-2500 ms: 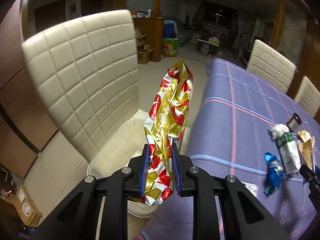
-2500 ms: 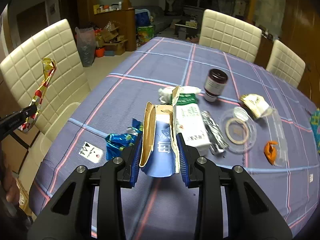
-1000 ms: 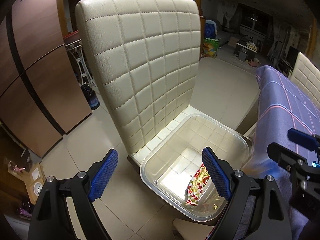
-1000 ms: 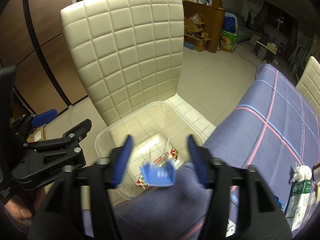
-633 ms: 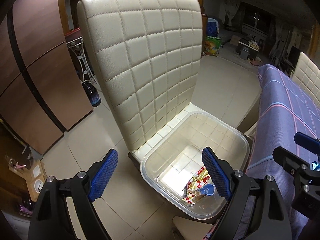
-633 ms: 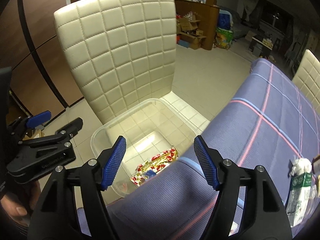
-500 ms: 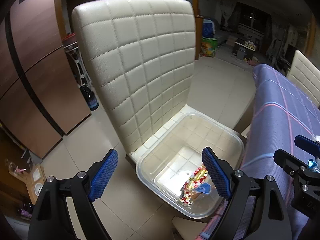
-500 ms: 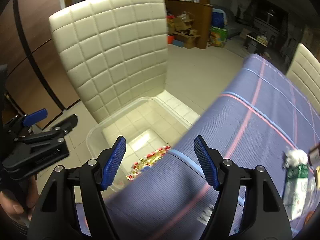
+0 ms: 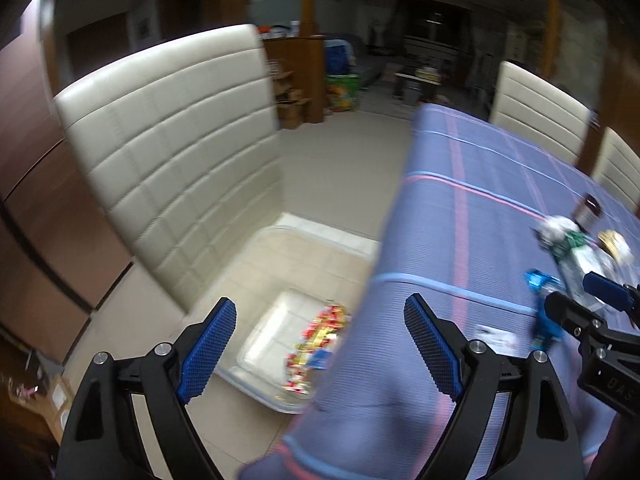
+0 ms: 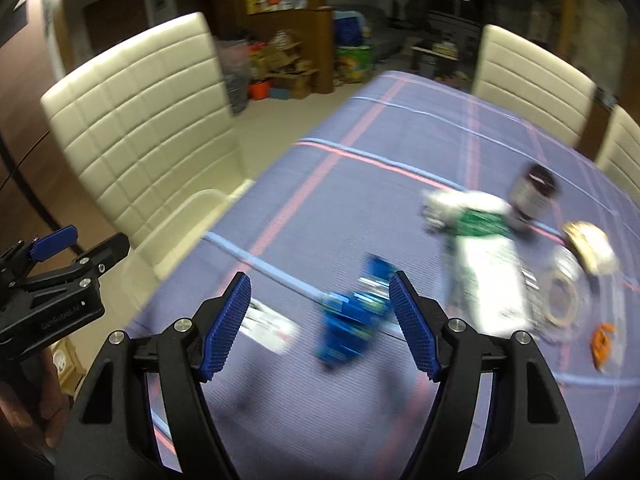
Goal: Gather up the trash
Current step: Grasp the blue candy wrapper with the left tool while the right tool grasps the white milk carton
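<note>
A crumpled blue wrapper (image 10: pixel 352 316) lies on the table (image 10: pixel 400 152), directly ahead of the right tongs (image 10: pixel 318 320), whose blue pads stand apart with nothing pressed between them; the wrapper sits beyond the tips, not in a grip. The aim suggests it is the next piece of trash to be picked up. At about two o'clock from it, close by, lies a white-and-green carton (image 10: pixel 484 264), blurred, with a dark-lidded jar (image 10: pixel 534 192) just past it at one o'clock. Further right, at three o'clock, sit a clear round lid or tape ring (image 10: pixel 560 292), a yellowish crumpled packet (image 10: pixel 592 248) and a small orange scrap (image 10: pixel 602 342). A white card (image 10: pixel 268 326) rests flat at nine o'clock from the wrapper, near the table edge.

Off that edge, a clear plastic bin (image 9: pixel 280 264) sits on the seat of a cream quilted chair (image 9: pixel 172 152), evidently placed low and close so trash can be dropped straight in. A red-and-gold foil wrapper (image 9: pixel 316 332) and a blue scrap (image 9: pixel 320 356) already lie inside. The left tongs (image 9: pixel 320 344) hang over bin and table edge, spread wide and empty, apparently free for another pickup. A person's hand (image 10: pixel 28 404) shows at the lower left of the right wrist view.
</note>
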Tool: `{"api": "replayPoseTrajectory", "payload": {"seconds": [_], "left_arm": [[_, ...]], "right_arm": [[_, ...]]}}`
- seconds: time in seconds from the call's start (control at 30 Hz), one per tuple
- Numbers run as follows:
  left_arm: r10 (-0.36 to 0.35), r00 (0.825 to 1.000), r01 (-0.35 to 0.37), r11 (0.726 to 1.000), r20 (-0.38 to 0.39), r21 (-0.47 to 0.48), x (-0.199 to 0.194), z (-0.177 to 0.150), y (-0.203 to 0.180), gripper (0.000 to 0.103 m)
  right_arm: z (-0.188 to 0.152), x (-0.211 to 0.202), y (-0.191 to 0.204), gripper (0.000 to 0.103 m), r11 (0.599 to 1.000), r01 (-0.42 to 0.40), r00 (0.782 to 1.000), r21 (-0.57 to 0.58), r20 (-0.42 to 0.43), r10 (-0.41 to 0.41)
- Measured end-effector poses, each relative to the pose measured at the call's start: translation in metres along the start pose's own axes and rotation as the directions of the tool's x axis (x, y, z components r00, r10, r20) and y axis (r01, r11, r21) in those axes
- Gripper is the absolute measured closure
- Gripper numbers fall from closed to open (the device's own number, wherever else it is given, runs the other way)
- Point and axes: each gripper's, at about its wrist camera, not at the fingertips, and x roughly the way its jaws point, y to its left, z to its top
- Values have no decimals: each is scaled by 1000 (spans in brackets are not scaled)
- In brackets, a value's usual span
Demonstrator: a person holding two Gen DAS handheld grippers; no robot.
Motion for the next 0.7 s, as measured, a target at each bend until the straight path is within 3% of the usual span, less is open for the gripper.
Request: {"api": "replayPoseTrajectory", "payload": {"seconds": [0.2, 0.33, 0.57, 0.7], "left_arm": [[-107, 994, 109, 989, -24, 98, -3, -8, -66, 19], [-140, 989, 147, 977, -51, 156, -1, -15, -98, 19], [-194, 978, 208, 954, -81, 215, 5, -17, -139, 19], [-179, 978, 200, 955, -109, 220, 21, -15, -148, 19]], "right_arm": [[-22, -24, -64, 31, 990, 91, 996, 110, 7, -93], [-35, -27, -99, 31, 976, 120, 993, 181, -18, -119], [-42, -20, -108, 31, 979, 107, 994, 171, -33, -103], [-40, -13, -105, 32, 982, 117, 993, 148, -36, -113]]}}
